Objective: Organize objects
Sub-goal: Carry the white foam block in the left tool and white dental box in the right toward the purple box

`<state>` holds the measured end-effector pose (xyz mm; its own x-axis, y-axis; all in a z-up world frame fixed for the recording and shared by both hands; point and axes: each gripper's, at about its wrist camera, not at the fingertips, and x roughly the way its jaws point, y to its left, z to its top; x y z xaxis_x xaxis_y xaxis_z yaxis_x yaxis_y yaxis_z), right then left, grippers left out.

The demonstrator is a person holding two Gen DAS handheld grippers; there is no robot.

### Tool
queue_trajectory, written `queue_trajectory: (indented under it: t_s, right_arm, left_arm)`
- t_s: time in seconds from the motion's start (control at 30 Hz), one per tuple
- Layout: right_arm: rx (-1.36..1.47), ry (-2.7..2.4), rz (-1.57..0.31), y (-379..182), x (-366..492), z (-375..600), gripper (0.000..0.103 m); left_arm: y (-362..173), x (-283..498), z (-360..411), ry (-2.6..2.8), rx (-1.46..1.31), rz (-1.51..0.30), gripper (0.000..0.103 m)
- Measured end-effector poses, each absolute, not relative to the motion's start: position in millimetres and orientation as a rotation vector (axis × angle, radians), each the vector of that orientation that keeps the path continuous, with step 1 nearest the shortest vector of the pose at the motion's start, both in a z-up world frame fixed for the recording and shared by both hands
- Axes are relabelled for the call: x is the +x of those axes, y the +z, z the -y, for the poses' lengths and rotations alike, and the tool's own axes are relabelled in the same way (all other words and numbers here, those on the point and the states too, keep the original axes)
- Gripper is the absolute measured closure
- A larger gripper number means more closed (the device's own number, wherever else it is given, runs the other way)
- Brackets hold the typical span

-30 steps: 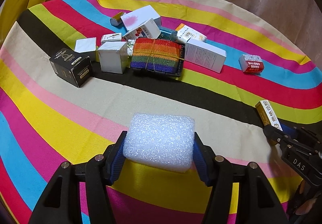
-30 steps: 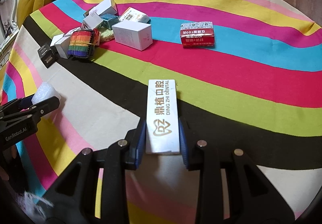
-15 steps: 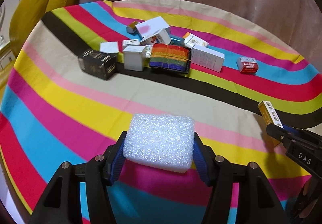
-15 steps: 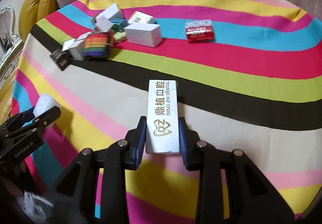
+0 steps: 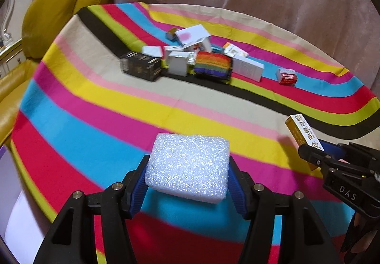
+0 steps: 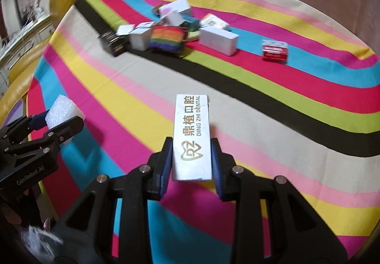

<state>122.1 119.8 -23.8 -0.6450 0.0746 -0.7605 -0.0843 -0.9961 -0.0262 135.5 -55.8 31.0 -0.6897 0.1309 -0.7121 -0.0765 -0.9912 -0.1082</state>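
- Transport step, by my reading: left gripper point(image 5: 187, 178) clamps foam block point(image 5: 188, 165); right gripper point(image 6: 192, 162) clamps dental box point(image 6: 192, 137).
- Next move calls for a tidy spot beside the clustered boxes point(image 5: 190, 60).

Right gripper point(image 6: 192, 162) clamps a dental box point(image 6: 192, 137) above the striped tablecloth point(image 6: 261, 102).

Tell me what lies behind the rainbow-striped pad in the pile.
Behind the rainbow-striped pad a teal box and a pale green object peek out, with a white box bearing a pink patch further back. Their lower parts and anything beneath the pad are hidden.
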Motion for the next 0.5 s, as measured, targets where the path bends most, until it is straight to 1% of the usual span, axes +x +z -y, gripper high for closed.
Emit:
queue_trajectory:
  t_s: [0.27,0.5]
  right_arm:
    - [-1.294,2.845,0.164,-18.1,130.5,-65.1,0.069]
    - [-1.301,2.918,0.295,-8.8,132.3,-18.5,0.069]
  left_arm:
    - [42.1,163.0,100.3,2.859,-1.166,0.146,0.042]
    - [57.7,195.3,141.9,2.919,-1.117,0.218,0.042]
